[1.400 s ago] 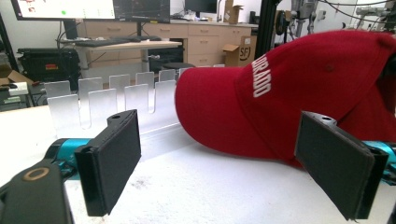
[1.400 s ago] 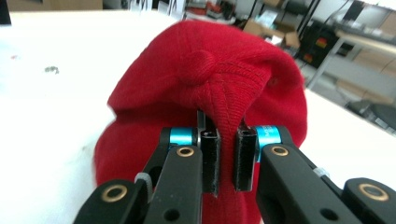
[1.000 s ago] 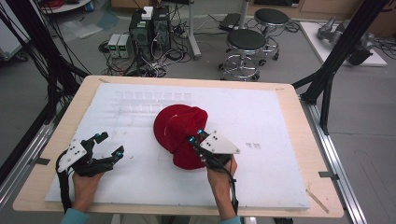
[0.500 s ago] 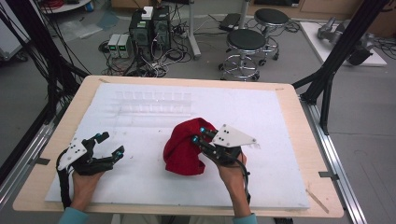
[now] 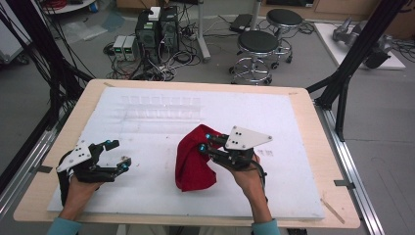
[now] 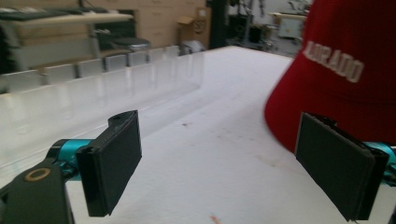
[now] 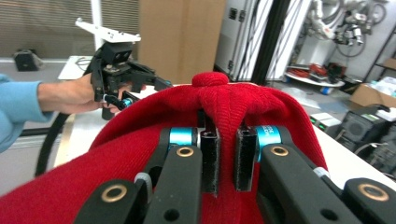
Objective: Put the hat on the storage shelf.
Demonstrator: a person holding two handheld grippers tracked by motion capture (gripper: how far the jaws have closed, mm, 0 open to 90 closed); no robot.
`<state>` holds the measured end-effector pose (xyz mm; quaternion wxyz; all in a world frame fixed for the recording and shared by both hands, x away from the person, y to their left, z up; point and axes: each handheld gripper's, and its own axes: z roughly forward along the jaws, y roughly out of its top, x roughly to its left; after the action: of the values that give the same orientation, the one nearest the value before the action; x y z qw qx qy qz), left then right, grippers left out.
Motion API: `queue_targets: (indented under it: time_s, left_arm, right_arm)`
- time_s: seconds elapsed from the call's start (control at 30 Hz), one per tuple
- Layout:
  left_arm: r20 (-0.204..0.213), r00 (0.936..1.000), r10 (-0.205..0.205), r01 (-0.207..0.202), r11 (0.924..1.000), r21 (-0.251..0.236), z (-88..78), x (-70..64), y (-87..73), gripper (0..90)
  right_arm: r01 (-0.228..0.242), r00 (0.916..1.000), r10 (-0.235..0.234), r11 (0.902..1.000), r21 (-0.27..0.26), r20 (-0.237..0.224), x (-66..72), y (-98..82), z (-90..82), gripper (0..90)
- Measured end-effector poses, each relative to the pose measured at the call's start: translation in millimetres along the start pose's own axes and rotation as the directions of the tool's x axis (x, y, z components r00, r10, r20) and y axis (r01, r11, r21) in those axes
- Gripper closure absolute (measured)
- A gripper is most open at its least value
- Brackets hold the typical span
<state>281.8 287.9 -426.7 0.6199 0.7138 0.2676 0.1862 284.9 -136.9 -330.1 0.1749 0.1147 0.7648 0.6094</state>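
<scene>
**A:** Starting on the left, our left gripper [image 5: 111, 155] sits low over the white mat [image 5: 147, 191] near the table's left edge, jaws spread wide with nothing between them. From the left gripper view we see both black pads [image 6: 114, 161] well apart and just bare mat in the gap.

**B:** Yep, released for sure. A clear ridged tray [image 5: 161, 107] lies farther back on the mat, apart from everything we're handling.

**A:** Moving right, the red cap [image 5: 193, 164] is about mid-mat, bunched up and hanging from our right gripper [image 5: 204, 142], its lower edge touching or just above the mat; we can't tell which.

**B:** In the right gripper view our jaws are clenched on a fold of the cap's fabric [image 7: 224, 100], just under the button on top. White lettering shows on it in the left gripper view.
</scene>
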Motion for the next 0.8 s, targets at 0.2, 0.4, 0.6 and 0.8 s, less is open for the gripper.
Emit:
queue_targets:
  time_s: [0.2,0.4,0.6,0.8]
  left_arm:
    - [0.101,0.9948,0.014,-0.017,0.9995,0.025,4.9,-7.1,31.2,14.7]
    - [0.184,0.9809,0.064,-0.063,0.998,-0.009,14.3,-18.7,63.1,14.8]
    - [0.275,0.9594,0.063,-0.063,0.998,-0.007,30.2,-30.5,84.2,14.8]
    - [0.35,0.9324,0.09,-0.095,0.9954,-0.001,46.6,-43.4,99.7,14.8]
  right_arm:
    - [0.017,0.9997,-0.017,0.9999,0.004,-0.015,-0.3,6.1,4.0,84.2]
    - [0.018,0.9989,-0.018,0.9998,-0.003,-0.043,-2.2,14.6,8.4,84.1]
    - [0.032,0.9973,-0.031,0.9995,0.01,-0.066,-3.6,22.0,11.0,84.1]
    - [0.04,0.9958,-0.038,0.999,0.02,-0.084,-5.5,26.6,13.0,84.1]
